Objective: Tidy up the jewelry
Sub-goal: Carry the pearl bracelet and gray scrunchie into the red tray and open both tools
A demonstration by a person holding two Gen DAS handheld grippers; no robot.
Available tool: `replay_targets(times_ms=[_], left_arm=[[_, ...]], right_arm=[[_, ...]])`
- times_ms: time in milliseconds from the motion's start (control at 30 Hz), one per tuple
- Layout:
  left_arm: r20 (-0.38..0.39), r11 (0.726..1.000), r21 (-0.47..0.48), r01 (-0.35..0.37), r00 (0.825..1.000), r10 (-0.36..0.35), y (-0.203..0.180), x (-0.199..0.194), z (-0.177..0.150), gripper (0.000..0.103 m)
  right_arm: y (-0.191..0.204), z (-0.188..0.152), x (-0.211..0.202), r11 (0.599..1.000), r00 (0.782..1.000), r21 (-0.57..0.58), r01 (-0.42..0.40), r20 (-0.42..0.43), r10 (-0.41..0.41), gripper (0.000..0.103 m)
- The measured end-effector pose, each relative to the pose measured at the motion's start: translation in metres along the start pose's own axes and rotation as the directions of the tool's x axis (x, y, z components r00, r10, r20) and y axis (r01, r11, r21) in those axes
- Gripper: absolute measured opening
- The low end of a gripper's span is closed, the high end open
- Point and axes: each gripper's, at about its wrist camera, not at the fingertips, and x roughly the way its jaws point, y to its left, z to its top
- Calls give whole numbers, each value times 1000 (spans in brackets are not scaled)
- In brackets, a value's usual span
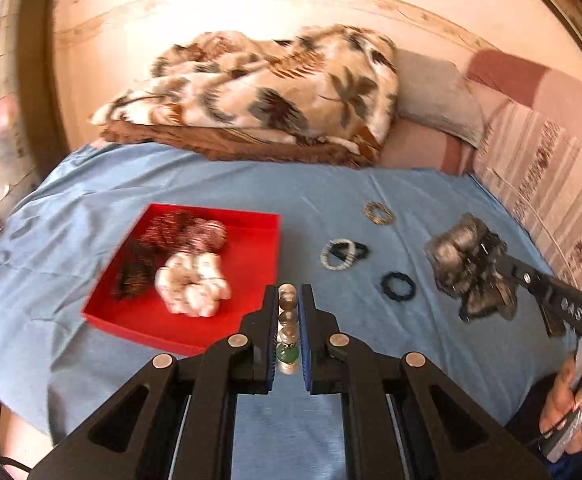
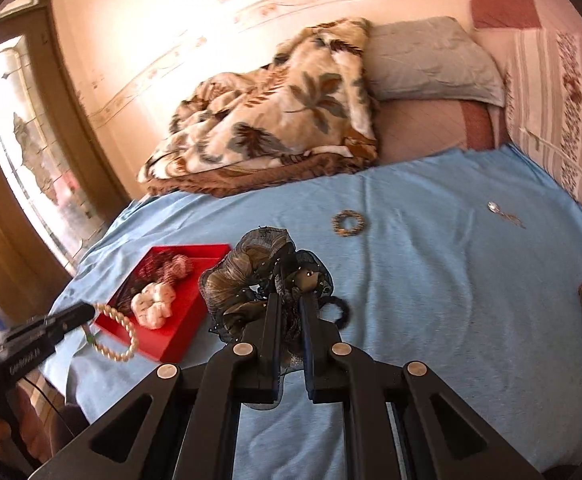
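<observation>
**Both claws loaded, red tray ahead-left**

The left claw [image 1: 289, 300] is clamped on a bead bracelet [image 1: 287, 322]; beads are seen stacked in a line between the fingers, along the finger axis, with one green bead near the base. In the right wrist view the rest of that pale loop [image 2: 121, 334] is seen hanging below the left claw's tip.

The right claw [image 2: 289, 304] is clamped on a dark gauzy hair bow [image 2: 263, 276], bunched above and around the fingertips.

The red tray [image 1: 251, 216] is just ahead and left of the left claw, and well left of the right claw, so the left one is judged nearer. Scrunchies [image 1: 193, 288] are already held in it; its right half is bare.

Dark and pale rings [image 1: 343, 254] are left on the blue sheet [image 1: 431, 200], ahead-right of the left claw.
</observation>
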Motion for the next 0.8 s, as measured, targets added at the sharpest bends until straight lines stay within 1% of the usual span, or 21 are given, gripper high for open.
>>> replay_targets(times_ms=[133, 233, 333, 500, 633, 800], left_arm=[[24, 998, -59, -10, 1000, 11, 29, -15, 5, 9], [29, 996, -93, 3, 1000, 0, 46, -19, 12, 9], [27, 995, -97, 17, 1000, -14, 57, -21, 21, 9], [32, 997, -77, 12, 999, -9, 61, -21, 34, 9], [26, 994, -94, 52, 998, -50, 65, -16, 45, 9], [13, 992, -102, 78, 997, -78, 64, 1, 53, 9]], right_arm=[[23, 0, -2, 998, 1000, -52, -23, -8, 22, 10], [38, 0, -1, 995, 999, -86, -42, -17, 40, 10], [49, 0, 2, 992, 998, -108, -59, -27, 56, 10], [66, 2, 7, 987, 996, -136, -84, -33, 80, 10], [77, 7, 13, 984, 995, -154, -95, -35, 91, 10], [82, 16, 29, 983, 994, -151, -103, -48, 97, 10]])
